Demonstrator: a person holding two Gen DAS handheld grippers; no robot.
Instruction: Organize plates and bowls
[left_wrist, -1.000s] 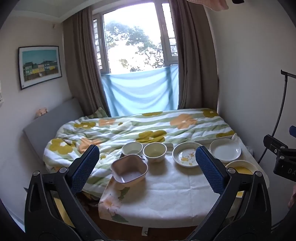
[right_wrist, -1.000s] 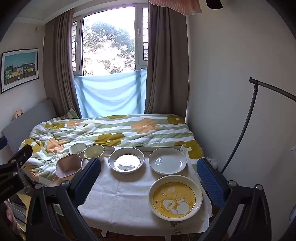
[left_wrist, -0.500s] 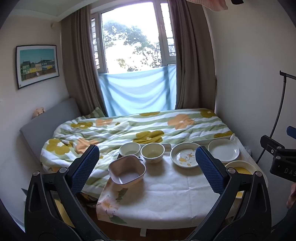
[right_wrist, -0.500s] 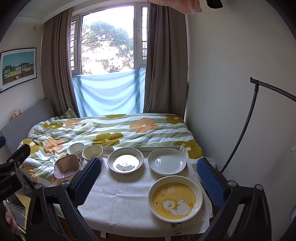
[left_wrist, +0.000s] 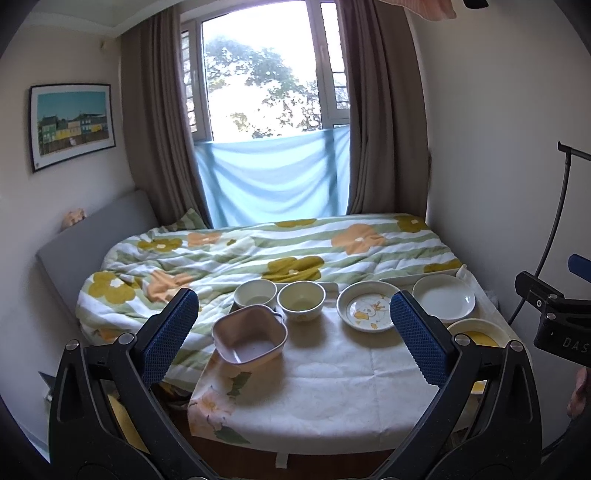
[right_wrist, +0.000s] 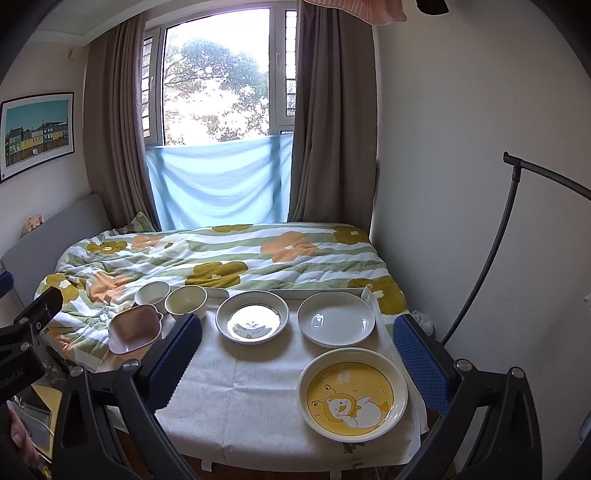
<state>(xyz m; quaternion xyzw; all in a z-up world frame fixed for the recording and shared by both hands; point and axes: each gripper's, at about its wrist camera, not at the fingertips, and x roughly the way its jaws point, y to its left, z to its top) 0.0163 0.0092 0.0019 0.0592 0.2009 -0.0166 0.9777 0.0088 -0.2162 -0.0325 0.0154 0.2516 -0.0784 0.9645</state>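
On the cloth-covered table stand a pink handled bowl, a white bowl, a cream bowl, a cartoon-printed shallow dish, a plain white plate and a yellow duck plate. My left gripper is open and empty, above the table's near left. My right gripper is open and empty, above the near right, by the duck plate.
A bed with a flowered quilt lies right behind the table. A white tray edge sits behind the plates. A black curved stand rises at the right by the wall. The window and curtains are beyond the bed.
Both views have shifted slightly; the left gripper has drifted a little up and back. Both grippers stay open and the dishes have not moved.
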